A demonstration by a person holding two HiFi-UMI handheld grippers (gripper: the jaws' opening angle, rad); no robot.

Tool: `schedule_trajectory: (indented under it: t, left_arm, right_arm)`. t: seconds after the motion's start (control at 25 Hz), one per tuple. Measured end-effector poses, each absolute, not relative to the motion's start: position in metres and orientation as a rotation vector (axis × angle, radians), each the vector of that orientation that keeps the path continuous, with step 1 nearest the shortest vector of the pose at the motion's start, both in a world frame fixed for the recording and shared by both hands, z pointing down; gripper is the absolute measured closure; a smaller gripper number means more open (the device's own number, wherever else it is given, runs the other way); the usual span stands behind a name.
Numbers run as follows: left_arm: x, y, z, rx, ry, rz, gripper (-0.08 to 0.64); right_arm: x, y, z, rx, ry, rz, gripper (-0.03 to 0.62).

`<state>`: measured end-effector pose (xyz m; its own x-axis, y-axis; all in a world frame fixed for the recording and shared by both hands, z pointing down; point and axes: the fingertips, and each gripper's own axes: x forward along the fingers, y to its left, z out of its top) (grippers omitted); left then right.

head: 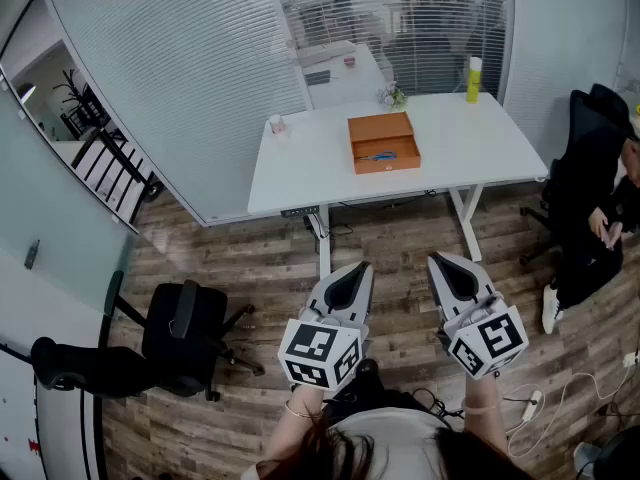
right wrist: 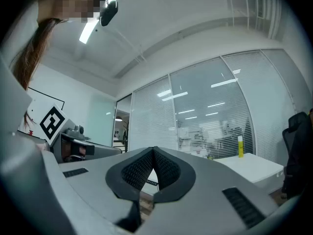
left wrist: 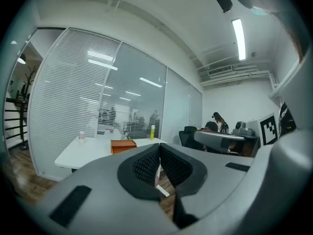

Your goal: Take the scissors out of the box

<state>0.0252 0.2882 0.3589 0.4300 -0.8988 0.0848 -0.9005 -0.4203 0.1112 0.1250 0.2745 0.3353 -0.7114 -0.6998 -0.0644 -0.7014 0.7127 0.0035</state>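
Closest to the camera: the left gripper [head: 358, 268] and right gripper [head: 441, 260] are held out level side by side. Both have their jaws pressed together with nothing between them; each gripper's own view shows the black pads meeting at the tip. Each one has its marker cube on the end nearest the person.

Under them is a wood-plank floor [head: 400, 243]. A black office chair [head: 185, 333] is off to the left, and some cables [head: 545, 398] lie loose on the right.

Further out is a white table [head: 470, 148] on white legs. An open orange box [head: 382, 128] sits roughly mid-table. The scissors [head: 380, 155] are inside it, in the half nearer the camera. Only a small bluish shape shows, so I can't tell how they're oriented. They're well apart from both grippers.

Also on the table:
- a yellow bottle [head: 473, 78] at the far right corner
- a little plant [head: 392, 96] at the far edge behind the box
- a small cup [head: 277, 125] near the left end

A person in dark clothes [head: 595, 203] sits just off the table's right end. Behind the table runs a glass wall [head: 180, 78] with blinds, with more office visible through it.
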Motion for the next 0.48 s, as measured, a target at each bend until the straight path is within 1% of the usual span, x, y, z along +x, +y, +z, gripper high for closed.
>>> schedule_trajectory:
  t: [0.28, 0.48]
  left_arm:
    - [0.007, 0.261, 0.365, 2.536, -1.594, 0.02, 0.541]
    - [-0.012, 0.236, 0.368, 2.539, -1.575, 0.008, 0.541]
  right_arm:
    - [0.107, 0.248, 0.34, -1.168, 2.867, 0.059, 0.565]
    - [0.087, 0.225, 0.346, -1.15, 2.897, 0.01, 0.565]
